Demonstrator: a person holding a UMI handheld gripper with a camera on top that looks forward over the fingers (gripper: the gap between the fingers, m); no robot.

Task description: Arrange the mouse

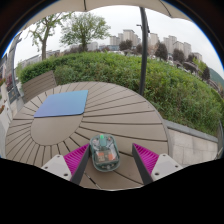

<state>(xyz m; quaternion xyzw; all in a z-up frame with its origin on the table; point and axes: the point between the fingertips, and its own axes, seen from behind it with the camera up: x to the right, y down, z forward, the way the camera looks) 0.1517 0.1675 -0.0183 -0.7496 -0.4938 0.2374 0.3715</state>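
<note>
A translucent greenish mouse (pixel 104 152) lies on the round wooden slatted table (pixel 130 115), between my two fingers. My gripper (pixel 111 160) is open: the magenta pads (pixel 77 157) stand apart on either side of the mouse, with a gap between each pad and the mouse. A blue mouse mat (pixel 62 103) lies flat on the table beyond the mouse, to the left.
The table's curved far edge runs past the mat. Beyond it stand a green hedge (pixel 150 75), a dark pole (pixel 144 40), trees and buildings. A wooden chair or bench (pixel 38 85) shows at the left past the table.
</note>
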